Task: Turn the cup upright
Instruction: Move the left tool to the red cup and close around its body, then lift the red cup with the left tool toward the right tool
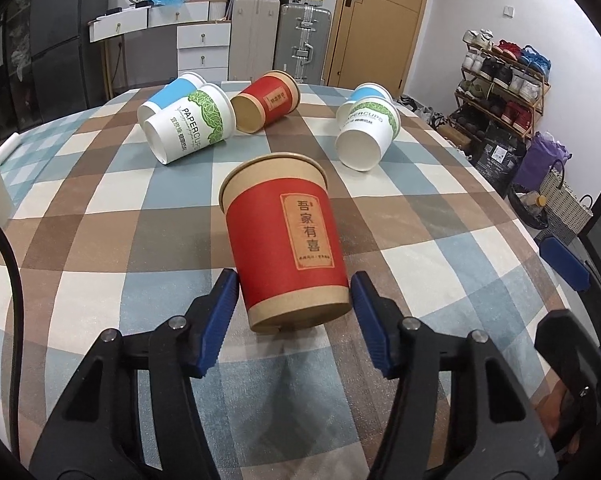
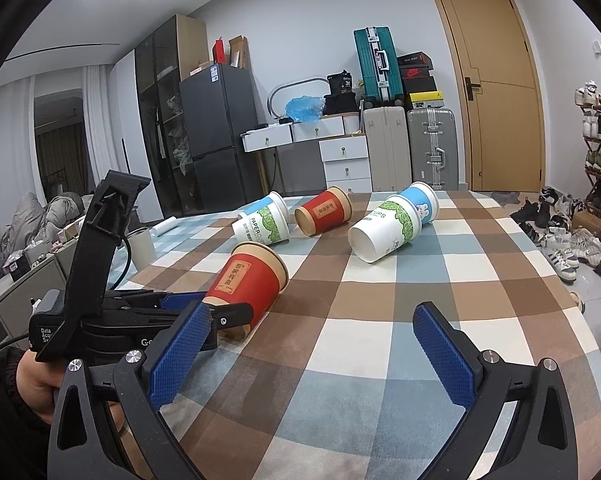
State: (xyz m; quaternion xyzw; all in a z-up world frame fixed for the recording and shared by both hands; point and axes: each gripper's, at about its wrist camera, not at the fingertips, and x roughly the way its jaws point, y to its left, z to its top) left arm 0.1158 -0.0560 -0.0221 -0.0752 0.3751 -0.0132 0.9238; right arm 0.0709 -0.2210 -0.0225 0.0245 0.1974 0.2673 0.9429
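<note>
Red kraft-paper cup lies on side on checked tablecloth, base between spread left gripper fingers; ungripped; flip pending; right gripper spread, empty.

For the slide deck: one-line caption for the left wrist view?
Open left gripper straddles the base of a red cup lying on the checkered tablecloth, five more tipped cups beyond.
</note>
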